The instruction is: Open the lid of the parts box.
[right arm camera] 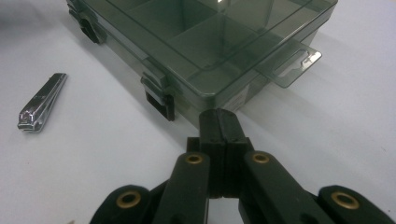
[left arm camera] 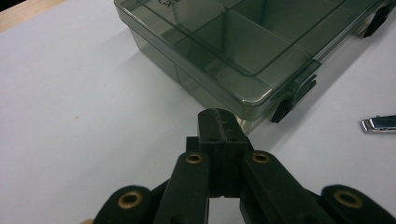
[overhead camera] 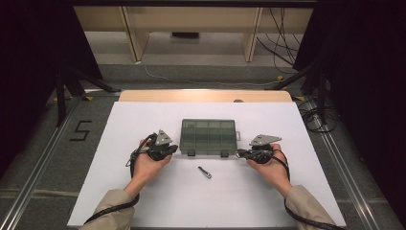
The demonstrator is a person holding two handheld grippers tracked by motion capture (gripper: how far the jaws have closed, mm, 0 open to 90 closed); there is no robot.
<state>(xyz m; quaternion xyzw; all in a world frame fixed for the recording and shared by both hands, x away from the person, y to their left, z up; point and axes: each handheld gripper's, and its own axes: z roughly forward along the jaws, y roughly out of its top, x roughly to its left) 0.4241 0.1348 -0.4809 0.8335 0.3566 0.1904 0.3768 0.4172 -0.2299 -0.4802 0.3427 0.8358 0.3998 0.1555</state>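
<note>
- Smoky green plastic, see-through: the box (overhead camera: 208,136) lies shut on the white table (overhead camera: 143,201), its long axis running left to right across the high view, its two latches (overhead camera: 191,154) on the edge facing the person.
- The left gripper (overhead camera: 168,149) sits at the box's near left corner; in the left gripper view its jaws are pressed together with nothing between them, the tips just short of that corner (left arm camera: 254,100).
- The right gripper (overhead camera: 241,153) mirrors it at the near right corner, jaws likewise closed and empty, tips close to the box wall beside the right latch (right arm camera: 159,95).
- A steel nail clipper (overhead camera: 205,172) lies on the table in front of the box, between the two hands, apart from both; it lies a little slantwise, near end toward the right.
- The box lies straight ahead of both grippers, each one equally near its own corner, so I judge the latches are next: each is just inward of its gripper.
- The clipper looks slightly closer to the right hand (overhead camera: 270,167) than to the left hand (overhead camera: 146,165).
</note>
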